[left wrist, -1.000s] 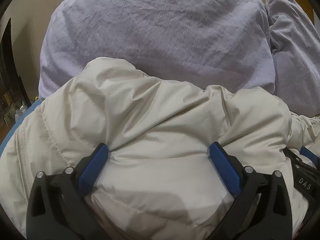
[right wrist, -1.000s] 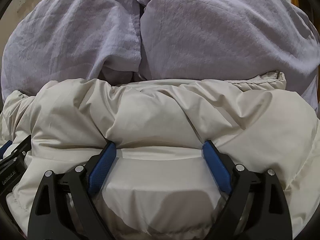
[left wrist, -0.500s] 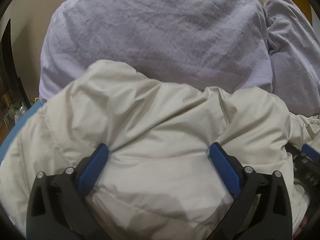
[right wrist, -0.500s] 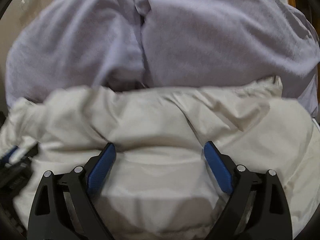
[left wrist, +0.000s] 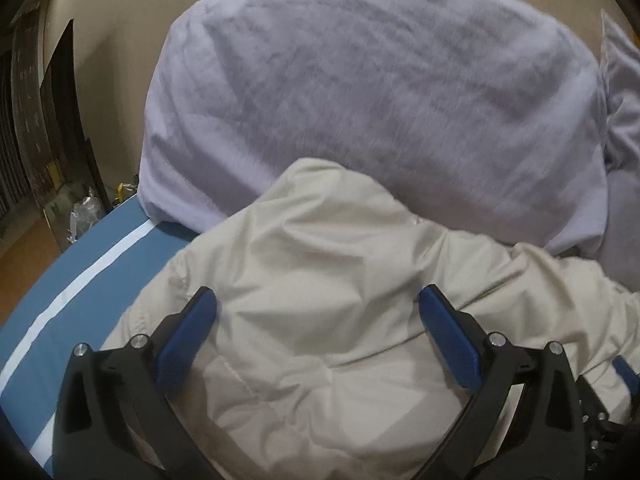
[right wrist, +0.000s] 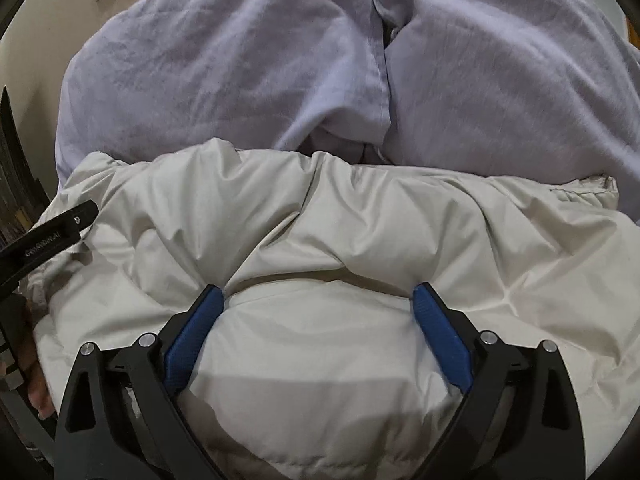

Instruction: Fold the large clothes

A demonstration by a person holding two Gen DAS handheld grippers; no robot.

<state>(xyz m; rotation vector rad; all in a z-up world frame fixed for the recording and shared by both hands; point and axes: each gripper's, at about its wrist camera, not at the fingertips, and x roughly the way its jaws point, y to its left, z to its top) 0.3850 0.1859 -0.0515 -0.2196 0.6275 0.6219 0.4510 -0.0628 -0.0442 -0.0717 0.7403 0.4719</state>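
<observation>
Right now we are looking down over the right gripper (right wrist: 318, 294), whose jaws have just been opening. They are standing wide, with a puffy bulge of the cream padded jacket (right wrist: 320, 216) swelling up between the blue pads. The pads are resting against it at most, not pinching. The left gripper (left wrist: 318, 296) is hovering just beside it, towards the left edge of the bed. Its jaws are spread wide too, with flatter jacket cloth lying under and between them and nothing clamped.

We are judging that a fold has been laid down and both grippers are letting go. The jacket is sitting as a thick, bunched bundle across the head end of the bed, with its far edge pushed up against the pillows. The next move is probably calling for lifting clear without dragging cloth, then pressing or tidying the bundle, since the padding is likely to spring the fold open.

Under the jacket, the bed's blue sheet (left wrist: 80, 292) with its white stripe is showing along the left edge. Beyond it, two lilac pillows (right wrist: 240, 60) are leaning side by side at the head of the bed. Farther off, a plain beige wall (left wrist: 112, 20) is rising behind them, and a brown floor (left wrist: 24, 248) with dark furniture is showing past the bed's left edge.
</observation>
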